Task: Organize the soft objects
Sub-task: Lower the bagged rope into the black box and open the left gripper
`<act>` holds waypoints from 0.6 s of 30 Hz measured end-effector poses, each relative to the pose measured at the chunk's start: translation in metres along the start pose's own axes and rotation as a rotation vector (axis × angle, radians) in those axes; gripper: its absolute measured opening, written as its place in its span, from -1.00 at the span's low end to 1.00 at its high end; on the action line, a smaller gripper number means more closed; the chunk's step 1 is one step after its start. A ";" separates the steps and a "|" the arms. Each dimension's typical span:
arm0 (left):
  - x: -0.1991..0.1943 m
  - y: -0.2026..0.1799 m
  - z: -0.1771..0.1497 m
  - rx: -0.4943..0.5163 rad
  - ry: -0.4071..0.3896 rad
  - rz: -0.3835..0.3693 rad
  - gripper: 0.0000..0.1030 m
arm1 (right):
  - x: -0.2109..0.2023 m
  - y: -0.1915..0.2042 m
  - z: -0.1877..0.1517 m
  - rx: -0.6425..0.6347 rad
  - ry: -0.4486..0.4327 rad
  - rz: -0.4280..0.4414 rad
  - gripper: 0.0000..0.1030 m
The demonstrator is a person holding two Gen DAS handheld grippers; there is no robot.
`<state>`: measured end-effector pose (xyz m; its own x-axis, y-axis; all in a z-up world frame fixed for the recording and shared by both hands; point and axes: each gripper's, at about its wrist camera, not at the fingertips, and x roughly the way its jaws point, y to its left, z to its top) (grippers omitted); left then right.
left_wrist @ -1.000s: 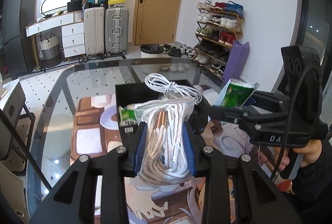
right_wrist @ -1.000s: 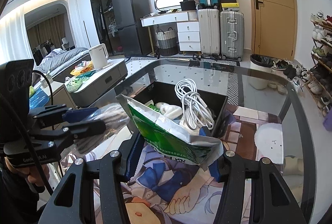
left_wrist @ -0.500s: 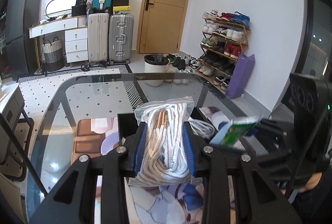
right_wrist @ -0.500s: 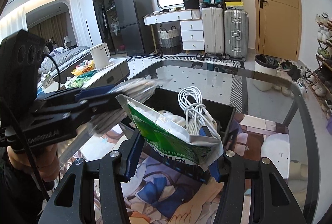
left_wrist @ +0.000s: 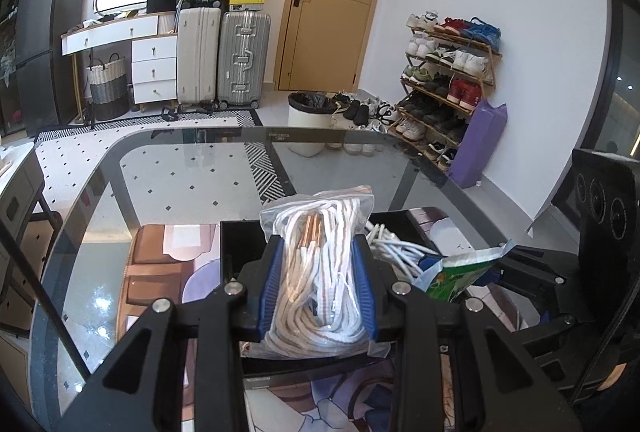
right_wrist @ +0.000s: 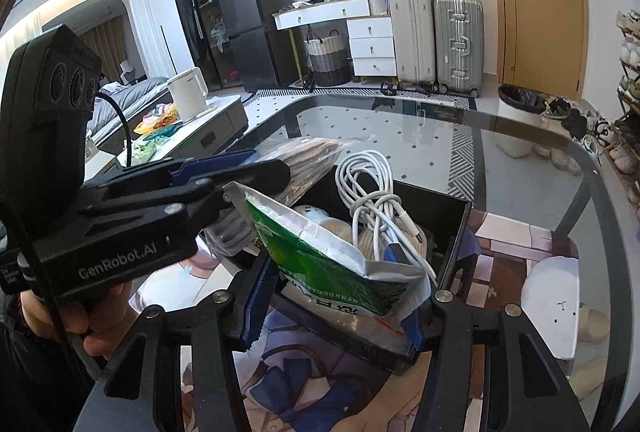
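My left gripper (left_wrist: pixel 320 272) is shut on a clear bag of white and tan cords (left_wrist: pixel 320 244) and holds it over the near left part of the black box (left_wrist: pixel 236 236). In the right wrist view the same bag (right_wrist: pixel 308 156) hangs over the box (right_wrist: pixel 456 232). My right gripper (right_wrist: pixel 332 292) is shut on a green and white pouch (right_wrist: pixel 320 256), held above the box's near edge; the pouch also shows in the left wrist view (left_wrist: pixel 460 272). A white coiled cable (right_wrist: pixel 372 200) and a white soft item (right_wrist: pixel 316 212) lie in the box.
The box stands on a printed mat (right_wrist: pixel 304 384) on a glass table (right_wrist: pixel 400 136). A white round object (right_wrist: pixel 552 308) lies on the mat to the right. Beyond the table are suitcases (left_wrist: pixel 224 56), a bin (left_wrist: pixel 308 120) and a shoe rack (left_wrist: pixel 448 80).
Both grippers have moved forward over the black box with their loads. The cord bag has come closer beside the green pouch, above the box's near side.
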<state>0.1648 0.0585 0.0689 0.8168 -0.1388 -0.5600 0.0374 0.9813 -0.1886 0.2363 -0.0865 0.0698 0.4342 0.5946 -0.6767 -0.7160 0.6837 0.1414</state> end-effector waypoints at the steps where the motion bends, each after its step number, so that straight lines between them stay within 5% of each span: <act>1: 0.002 0.000 -0.001 0.001 0.004 0.002 -0.37 | 0.003 -0.001 0.001 -0.001 0.004 -0.002 0.07; 18: 0.026 0.006 -0.021 -0.013 0.092 0.011 -0.37 | 0.033 -0.004 0.000 -0.094 0.057 -0.036 0.09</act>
<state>0.1742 0.0582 0.0366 0.7607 -0.1400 -0.6338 0.0206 0.9812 -0.1920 0.2533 -0.0695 0.0471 0.4305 0.5439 -0.7203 -0.7501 0.6595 0.0496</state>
